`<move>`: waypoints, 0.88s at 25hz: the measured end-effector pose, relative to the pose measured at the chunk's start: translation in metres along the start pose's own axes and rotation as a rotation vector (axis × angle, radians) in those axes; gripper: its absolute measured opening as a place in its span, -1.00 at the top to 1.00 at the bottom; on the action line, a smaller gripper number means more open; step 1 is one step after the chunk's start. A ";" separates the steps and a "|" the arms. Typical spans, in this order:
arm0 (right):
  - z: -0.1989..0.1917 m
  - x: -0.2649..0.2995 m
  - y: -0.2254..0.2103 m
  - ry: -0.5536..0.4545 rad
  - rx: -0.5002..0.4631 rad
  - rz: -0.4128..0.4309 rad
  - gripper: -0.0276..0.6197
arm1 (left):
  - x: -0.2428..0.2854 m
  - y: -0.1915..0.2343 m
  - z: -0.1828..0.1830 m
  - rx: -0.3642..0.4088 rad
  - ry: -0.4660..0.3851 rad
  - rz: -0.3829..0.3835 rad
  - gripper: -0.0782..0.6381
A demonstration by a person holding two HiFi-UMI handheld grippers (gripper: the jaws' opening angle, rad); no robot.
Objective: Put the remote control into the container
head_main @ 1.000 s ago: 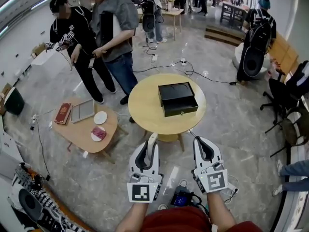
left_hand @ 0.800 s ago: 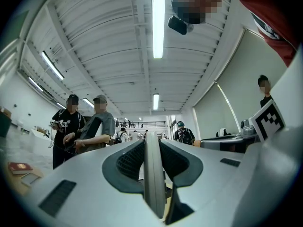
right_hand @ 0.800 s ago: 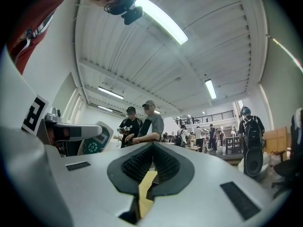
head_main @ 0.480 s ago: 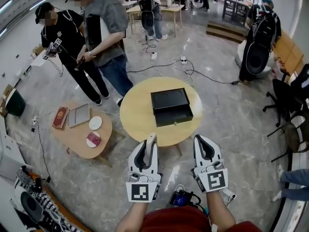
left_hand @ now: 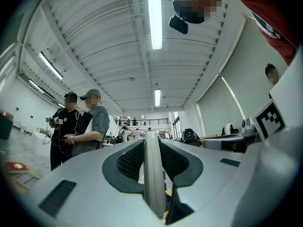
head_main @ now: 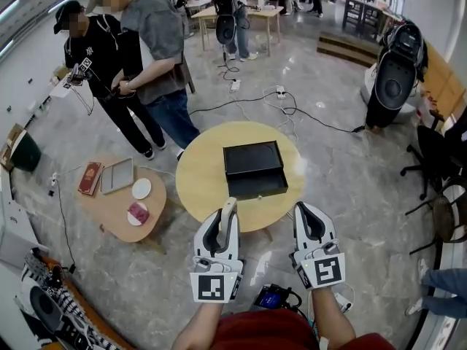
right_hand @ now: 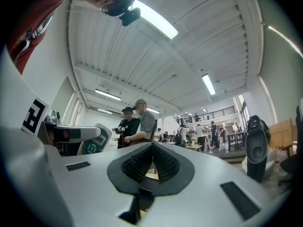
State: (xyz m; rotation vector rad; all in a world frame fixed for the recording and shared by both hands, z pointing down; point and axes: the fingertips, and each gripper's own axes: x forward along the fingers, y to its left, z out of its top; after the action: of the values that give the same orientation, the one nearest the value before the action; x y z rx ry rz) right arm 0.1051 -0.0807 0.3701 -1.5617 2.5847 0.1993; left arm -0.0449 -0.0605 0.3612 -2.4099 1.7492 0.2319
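Your left tongs (head_main: 221,222) are pinching a slim pale grey remote control (left_hand: 152,170), which stands on edge between the ribbed black pads and pokes out past the tips toward 12 o'clock. Your right tongs (head_main: 311,222) are pressed together with nothing between them, the two ribbed pads meeting in one line. You hold both pairs side by side at 6 o'clock in the head view, a gap between them, each pointing at 12 o'clock toward the round light wooden tabletop (head_main: 201,175). The left tips, with the remote, reach just over that tabletop's near edge. On it, a little beyond the middle, sits the black rectangular container (head_main: 252,159), its front drawer pulled out toward you; the remote is well short of it. At 9 o'clock is a low oval wooden side table (head_main: 109,214) carrying a red book (head_main: 90,178), a grey tablet (head_main: 117,175) and two white plates. Two people (head_main: 139,57) stand at 11 o'clock on the grey stone floor (head_main: 343,166).
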 end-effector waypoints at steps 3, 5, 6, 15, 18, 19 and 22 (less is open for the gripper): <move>-0.002 0.007 -0.007 -0.008 0.005 0.014 0.84 | 0.008 -0.003 -0.005 0.003 0.004 0.012 0.49; -0.002 0.010 -0.012 -0.007 0.007 0.021 0.84 | 0.014 -0.005 -0.006 0.006 0.003 0.017 0.49; -0.003 0.011 -0.015 -0.001 0.004 0.026 0.84 | 0.017 -0.006 -0.005 0.007 0.002 0.019 0.49; -0.015 0.028 -0.026 0.019 0.002 0.052 0.84 | 0.035 -0.004 -0.013 0.005 0.012 0.027 0.49; -0.009 0.038 -0.025 -0.011 0.016 0.043 0.84 | 0.041 0.001 -0.016 0.003 0.012 0.022 0.49; -0.007 0.042 -0.025 -0.024 0.021 0.040 0.84 | 0.043 0.004 -0.017 0.001 0.010 0.021 0.49; -0.006 0.057 -0.026 -0.042 0.021 0.032 0.84 | 0.055 0.012 -0.021 -0.002 0.000 0.016 0.49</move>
State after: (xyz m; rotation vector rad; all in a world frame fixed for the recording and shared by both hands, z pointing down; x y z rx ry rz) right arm 0.1020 -0.1432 0.3650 -1.4935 2.5726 0.2052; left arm -0.0391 -0.1197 0.3690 -2.3980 1.7697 0.2358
